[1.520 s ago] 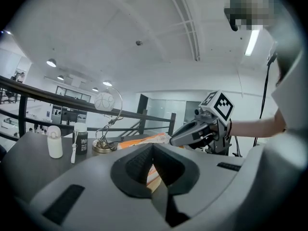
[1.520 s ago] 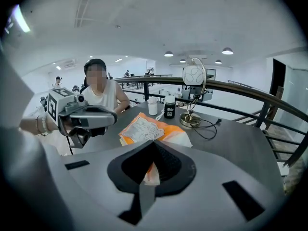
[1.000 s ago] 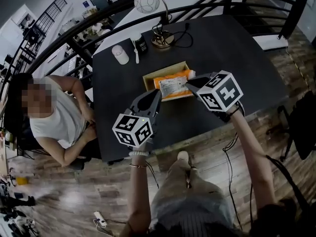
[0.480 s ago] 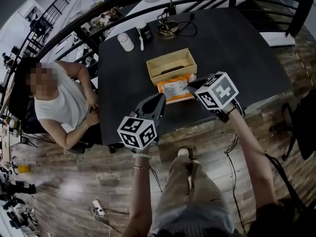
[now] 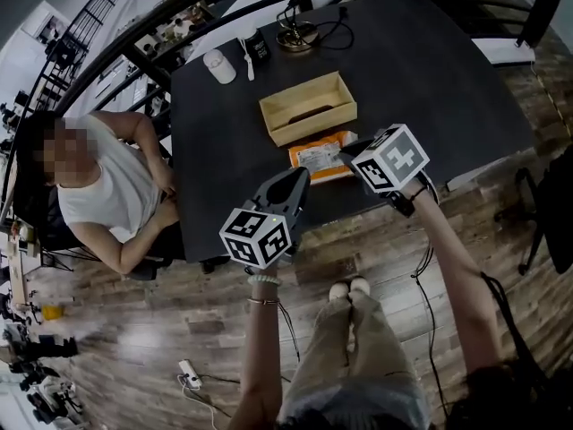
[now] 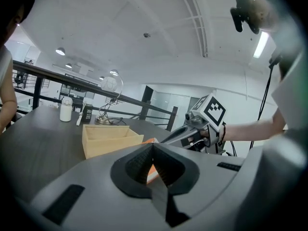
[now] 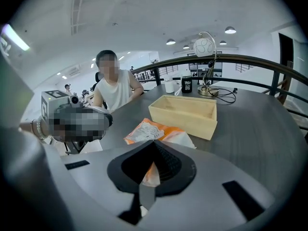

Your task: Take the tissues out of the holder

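Brightly lit by ceiling lamps (image 7: 230, 30) at upper right of the right gripper view. Fisheye-bowed, dark at corners. Blurred up close.

Office mezzanine: black railing (image 7: 240, 57) overlooks cluttered desks (image 5: 179, 32) (an open-plan workspace).

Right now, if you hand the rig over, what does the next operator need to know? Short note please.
Right tongs: shut on an edge of the orange tissue pack.
Left tongs: shut, nothing held, tip close to the pack's left corner.
Pack: out of the wooden box, apparently lying on the table just in front of it.
Done: tissues are out of the box.
Left: release the pack and draw both tongs back.
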`<action>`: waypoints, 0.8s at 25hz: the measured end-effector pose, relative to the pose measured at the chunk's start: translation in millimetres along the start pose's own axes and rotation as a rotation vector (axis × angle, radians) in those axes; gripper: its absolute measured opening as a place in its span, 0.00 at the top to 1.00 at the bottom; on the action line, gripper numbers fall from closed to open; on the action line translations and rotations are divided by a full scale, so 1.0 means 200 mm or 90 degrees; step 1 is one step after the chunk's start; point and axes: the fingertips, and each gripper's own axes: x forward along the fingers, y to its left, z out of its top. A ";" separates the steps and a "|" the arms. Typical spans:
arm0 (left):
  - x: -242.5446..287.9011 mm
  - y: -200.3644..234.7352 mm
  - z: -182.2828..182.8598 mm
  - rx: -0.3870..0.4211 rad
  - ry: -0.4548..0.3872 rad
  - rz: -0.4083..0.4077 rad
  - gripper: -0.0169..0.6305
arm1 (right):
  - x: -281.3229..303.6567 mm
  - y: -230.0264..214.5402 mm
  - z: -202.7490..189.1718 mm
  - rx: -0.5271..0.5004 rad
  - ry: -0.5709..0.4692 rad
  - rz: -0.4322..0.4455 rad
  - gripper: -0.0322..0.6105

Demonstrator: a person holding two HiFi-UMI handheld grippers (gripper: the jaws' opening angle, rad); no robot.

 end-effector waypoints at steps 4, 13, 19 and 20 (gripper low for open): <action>0.00 -0.01 -0.05 -0.012 0.009 -0.003 0.96 | 0.02 0.00 -0.03 0.019 0.001 0.005 0.93; -0.01 0.02 -0.07 -0.019 0.014 -0.002 0.96 | 0.08 -0.06 -0.07 0.031 0.033 -0.041 0.92; 0.02 0.02 -0.09 -0.023 0.021 -0.005 0.96 | 0.11 -0.10 -0.10 0.042 0.039 -0.058 0.92; 0.02 0.01 -0.09 -0.023 0.022 -0.005 0.96 | 0.11 -0.10 -0.10 0.044 0.037 -0.058 0.92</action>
